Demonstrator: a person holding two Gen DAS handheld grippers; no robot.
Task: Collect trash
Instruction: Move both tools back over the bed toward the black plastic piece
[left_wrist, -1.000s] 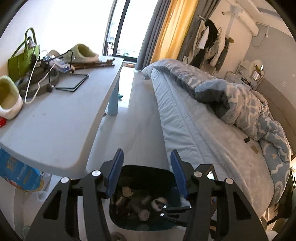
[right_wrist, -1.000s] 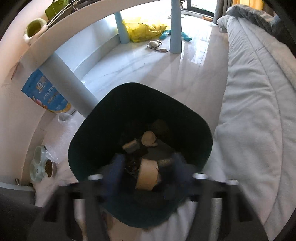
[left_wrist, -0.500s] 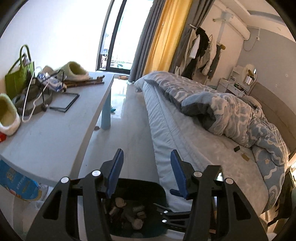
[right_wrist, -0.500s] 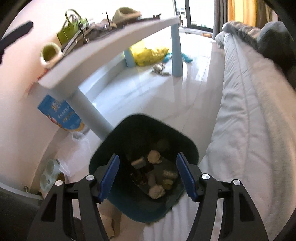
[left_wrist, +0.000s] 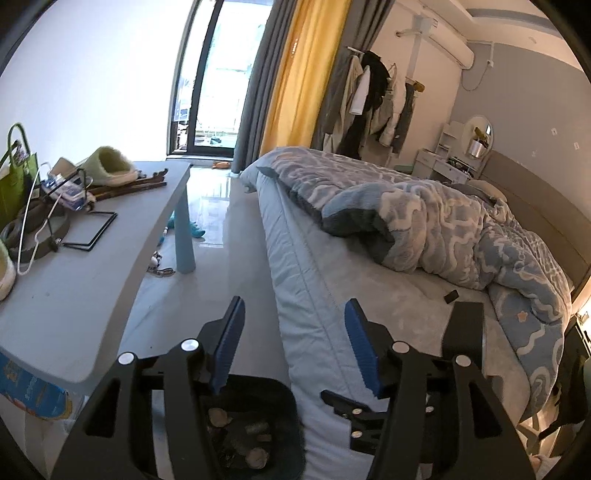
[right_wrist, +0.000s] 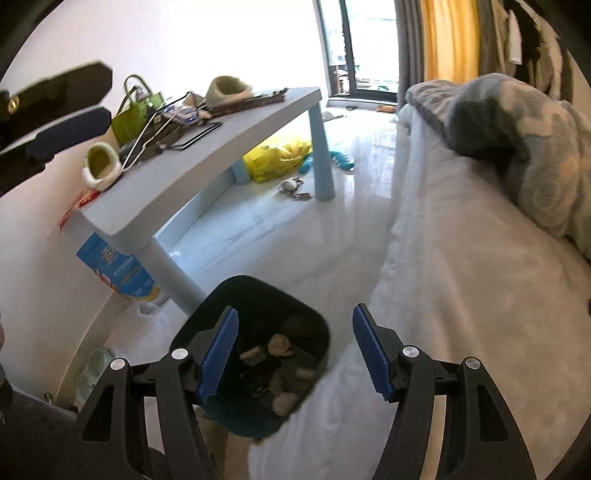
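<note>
Nearest to the cameras, the right gripper stands about half open with nothing between its blue pads. The left gripper is also empty; its jaws have just been opening a little wider, with nothing between them. Just below both grippers the dark trash bin stands on the pale floor, between the leg of the grey table and the edge of the bed, touching the bed sheet. Inside the bin lie several crumpled pieces of trash, beige and brown. On the bed sheet, near the blue quilt, a small dark object lies alone. On the table lie two green slippers, a green bag and cables. Under the table, farther away, a yellow bag lies on the floor. At the far end there is a glass door with a yellow curtain.
</note>
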